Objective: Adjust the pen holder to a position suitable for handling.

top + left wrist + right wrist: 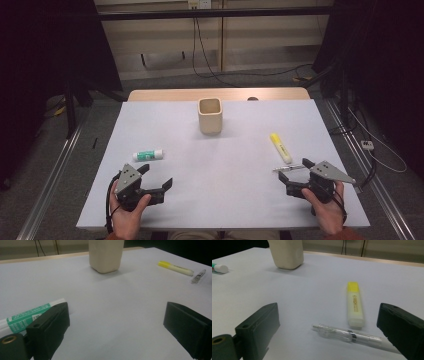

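Observation:
A beige square cup [210, 116] stands upright at the middle back of the white table [230, 145]. A green and white glue stick [148, 155] lies at the left, just beyond my left gripper [157, 176], whose jaws stand wide open with nothing between them. In the left gripper view the glue stick [27, 315] lies beside the left jaw of the left gripper [115, 327]. At the right lie a yellow highlighter [280, 147] and a clear pen [288, 168]. My right gripper [296, 171] is open. The pen [347, 335] lies on the table between its jaws, untouched, with the highlighter [355, 305] just beyond.
A wooden strip [165, 94] edges the table's far side. Cables [200, 55] run over the floor behind, and metal rails [55, 170] flank the table. The cup [106, 255] stands far ahead of the left gripper. The cup [286, 252] and glue stick [219, 268] show far left of the right gripper.

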